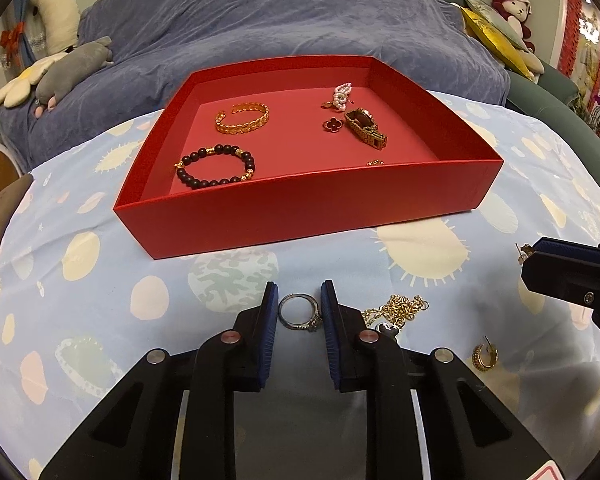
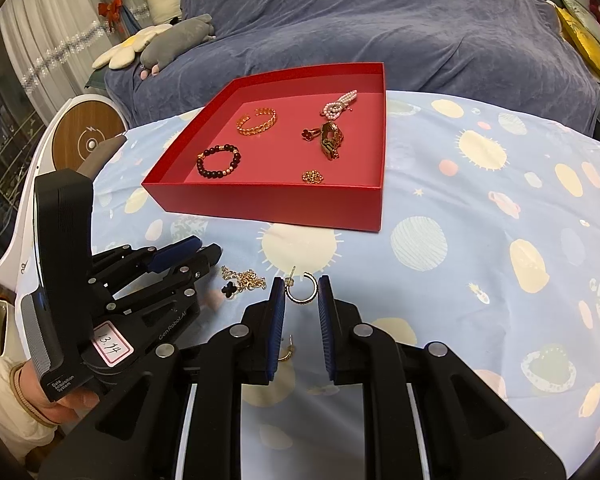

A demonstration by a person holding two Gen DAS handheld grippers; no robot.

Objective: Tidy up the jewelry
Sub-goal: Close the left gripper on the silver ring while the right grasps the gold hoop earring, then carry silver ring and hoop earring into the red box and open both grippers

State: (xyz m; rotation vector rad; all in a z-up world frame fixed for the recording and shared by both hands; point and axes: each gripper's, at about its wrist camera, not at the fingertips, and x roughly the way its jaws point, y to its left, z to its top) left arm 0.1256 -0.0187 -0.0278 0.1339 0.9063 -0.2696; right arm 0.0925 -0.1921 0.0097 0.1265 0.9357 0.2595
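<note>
Left claw [image 1: 299,300]: pads are closed in on a silver ring [image 1: 312,323] and meet it on both sides. The ring lies flat on the blue patterned cloth [image 1: 100,280] that covers the table, its stone setting against the right-hand pad.

Right claw [image 2: 301,286]: clamped on a gold hoop earring [image 2: 300,301], which is held between the pad tips. In the left wrist view the earring's post is seen projecting from the claw tip, clear of the cloth.

Just beside the left claw, on its right, a gold chain necklace [image 1: 400,307] is heaped on the cloth. A black clover pendant [image 2: 232,291] is seen on it from the right wrist view. A second hoop earring [image 1: 485,356] lies further right, apart from the chain and below the right claw.

Beyond both claws a red tray [image 1: 300,208] stands on the cloth, well apart from the ring. Noted inside:
- a dark beaded bracelet [image 1: 216,166], near left
- a gold bangle [image 1: 242,119], behind it
- a pearl piece [image 1: 342,95], far right
- a clover ring [image 1: 333,125], touching or just beside a gold watch [image 1: 366,128]
- a small gold piece [image 2: 313,176] near the front wall

A hand [image 2: 72,400] is seen gripping the left claw's handle. Behind the table a sofa under a grey-blue cover [image 1: 280,20] is recorded.
</note>
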